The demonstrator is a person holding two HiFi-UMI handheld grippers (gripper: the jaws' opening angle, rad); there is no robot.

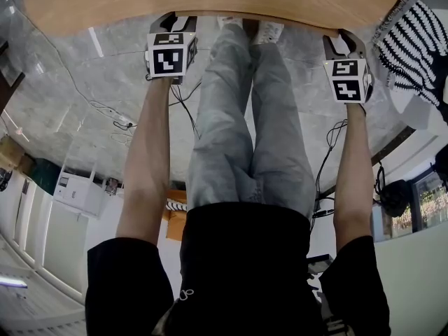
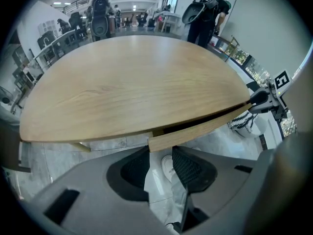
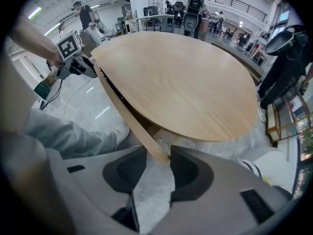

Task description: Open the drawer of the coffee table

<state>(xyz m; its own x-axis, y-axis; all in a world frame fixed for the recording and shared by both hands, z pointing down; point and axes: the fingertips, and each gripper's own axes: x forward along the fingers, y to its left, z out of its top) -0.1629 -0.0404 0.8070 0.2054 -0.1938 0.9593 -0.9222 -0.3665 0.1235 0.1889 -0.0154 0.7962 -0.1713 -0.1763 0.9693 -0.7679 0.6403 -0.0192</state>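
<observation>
- Drawer front (image 2: 200,128) runs nine to three, at twelve o'clock of both claws.
- Left claw (image 2: 160,155) and right claw (image 3: 158,154) released, each straddling one end, equally near.

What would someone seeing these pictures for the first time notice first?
The big oval wooden coffee table top fills the top of the head view, and the person's legs in grey jeans stand right at its edge. Under that edge the drawer front seems pulled a little out, with a dark gap behind it. The left gripper and the right gripper each straddle one end of it, jaws apart.
</observation>
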